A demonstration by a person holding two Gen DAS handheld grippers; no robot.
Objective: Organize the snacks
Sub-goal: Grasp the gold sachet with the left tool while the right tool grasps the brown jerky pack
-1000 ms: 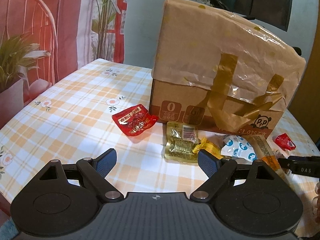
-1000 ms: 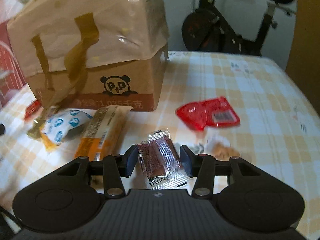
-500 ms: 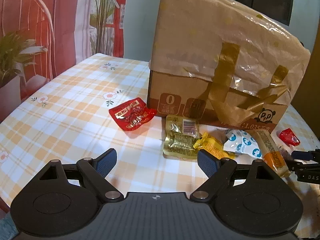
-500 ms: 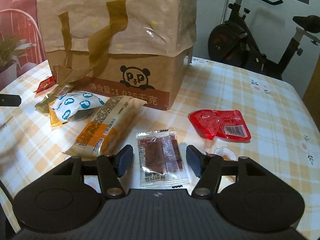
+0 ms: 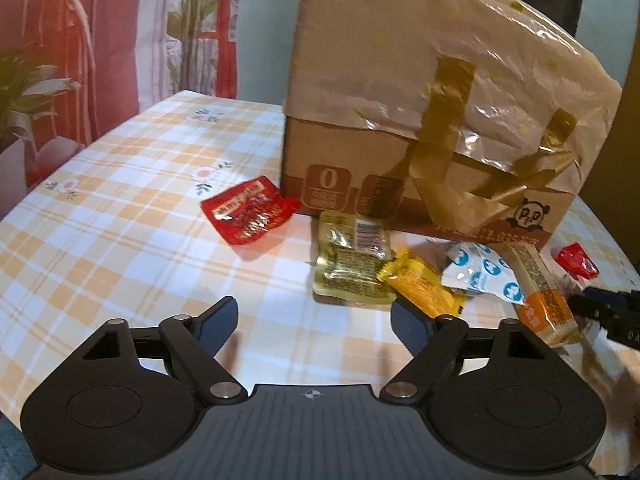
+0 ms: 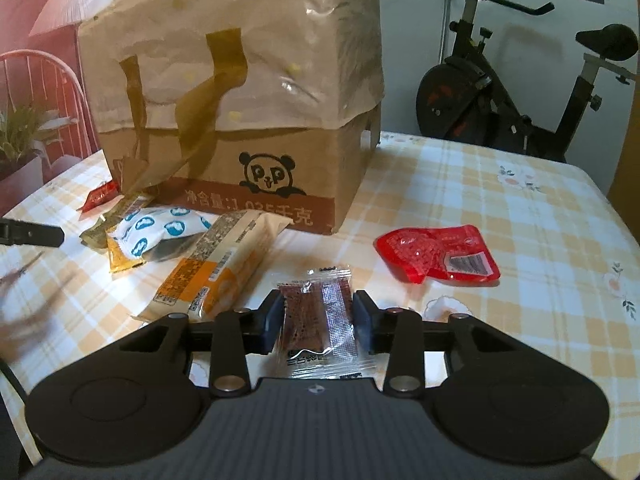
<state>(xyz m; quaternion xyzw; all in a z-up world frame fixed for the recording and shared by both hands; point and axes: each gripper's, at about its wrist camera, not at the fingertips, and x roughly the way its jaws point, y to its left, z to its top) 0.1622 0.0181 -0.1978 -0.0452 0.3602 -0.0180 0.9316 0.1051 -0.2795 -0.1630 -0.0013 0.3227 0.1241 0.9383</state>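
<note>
My right gripper (image 6: 318,322) is shut on a clear packet of dark red-brown snack (image 6: 318,320), just above the checked tablecloth. An orange-and-cream long packet (image 6: 218,268), a white-and-blue packet (image 6: 160,228) and a red packet (image 6: 438,254) lie near it. My left gripper (image 5: 314,320) is open and empty above the table. Ahead of it lie a red packet (image 5: 248,216), a gold packet (image 5: 350,266), a yellow packet (image 5: 420,286), the white-and-blue packet (image 5: 480,276) and the orange-and-cream packet (image 5: 540,292).
A cardboard box draped with a brown paper bag (image 5: 432,112) stands at the back of the table (image 5: 120,208), also in the right wrist view (image 6: 256,120). An exercise bike (image 6: 500,92) stands behind the table. A red chair and plants are at the left.
My right gripper has closed its fingers onto the clear snack packet, which lay between open fingers before. My left gripper has drifted slightly closer to the snacks, still open.
</note>
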